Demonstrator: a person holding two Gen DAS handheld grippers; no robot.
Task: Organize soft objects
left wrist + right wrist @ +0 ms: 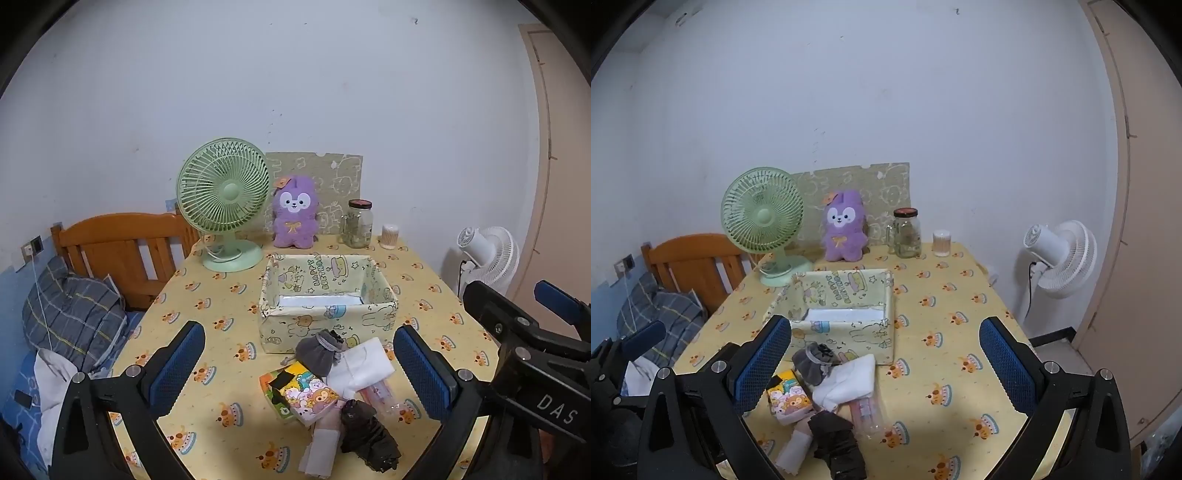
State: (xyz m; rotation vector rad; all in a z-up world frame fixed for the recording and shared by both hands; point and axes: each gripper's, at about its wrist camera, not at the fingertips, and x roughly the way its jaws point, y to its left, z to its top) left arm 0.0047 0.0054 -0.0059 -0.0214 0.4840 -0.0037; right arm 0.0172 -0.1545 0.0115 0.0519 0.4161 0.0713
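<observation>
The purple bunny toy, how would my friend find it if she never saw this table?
Start at the yellow table and look to its far edge by the wall. There, between the green fan and the glass jar, the purple bunny toy stands upright. It is the only fluffy purple thing, with a white face and an orange flower by one ear.

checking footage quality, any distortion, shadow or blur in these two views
Left wrist view: strong fisheye bending at the door frame, black corner vignette, table evenly lit, box sharp. Right wrist view: same curvature, a dark shadow crosses the near tablecloth.
</observation>
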